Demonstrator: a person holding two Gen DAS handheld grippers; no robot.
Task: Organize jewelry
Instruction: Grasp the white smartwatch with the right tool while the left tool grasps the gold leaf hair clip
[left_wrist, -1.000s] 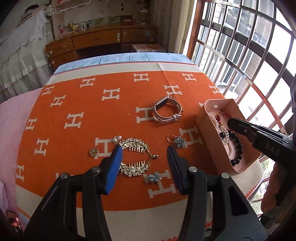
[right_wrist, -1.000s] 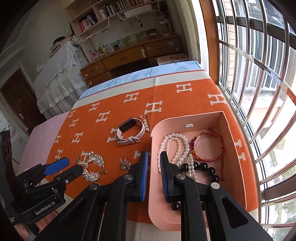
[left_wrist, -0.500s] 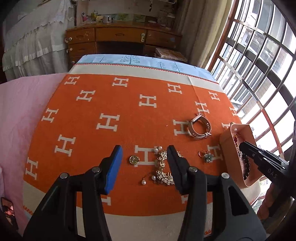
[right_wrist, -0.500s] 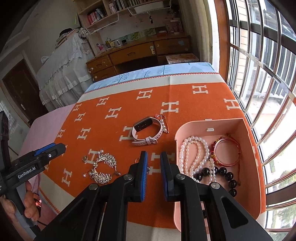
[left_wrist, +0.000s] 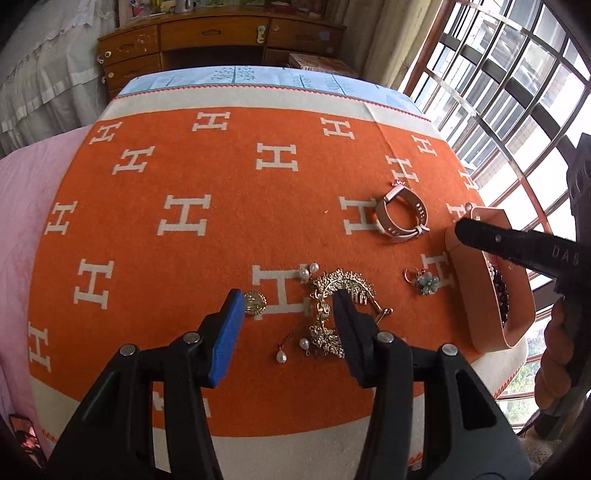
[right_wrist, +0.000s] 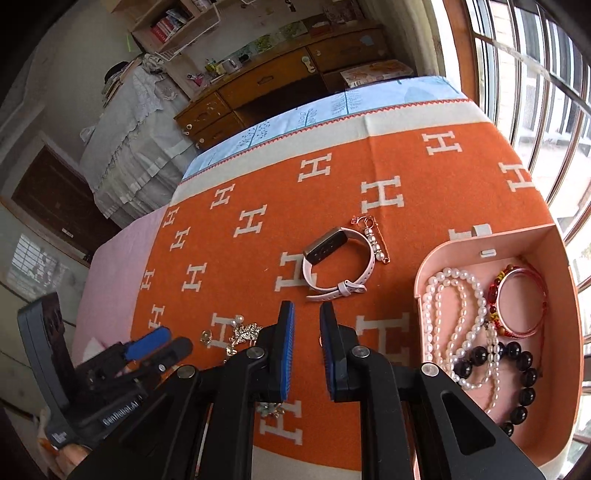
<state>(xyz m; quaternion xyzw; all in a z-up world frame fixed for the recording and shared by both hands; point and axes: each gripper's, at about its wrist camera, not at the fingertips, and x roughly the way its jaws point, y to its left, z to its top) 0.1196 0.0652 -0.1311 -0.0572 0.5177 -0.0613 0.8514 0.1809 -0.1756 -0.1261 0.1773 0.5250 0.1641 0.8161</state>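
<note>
**Jewelry sorting: left gripper over the loose gold pieces, box partly filled**

We hold the left gripper above the near part of the worktop, its fingers spread apart and gripping nothing. The blue pad stands just beside a small gold medallion; the dark finger overlaps an ornate gold hair comb with pearl drops. We judge this spread is set to straddle one of these pieces for the next pick; which one we cannot tell.

The right gripper hangs over bare orange blanket, near the pink box. Its fingers stand nearly together with only a narrow gap, and nothing is between them. It carries no item, so we judge it free for a further pick.

Item locations:

- In the box, at the right edge of the worktop: a white pearl necklace, a red bangle and a black bead bracelet. They lie loose and overlapping.
- Left of the box, farther off: a pink-strapped smartwatch, with a pearl pin touching its far side.
- Between comb and box: a flower ring.

Roughly half the pieces remain outside the box. The comb's dangling chains may snag when lifted.
</note>
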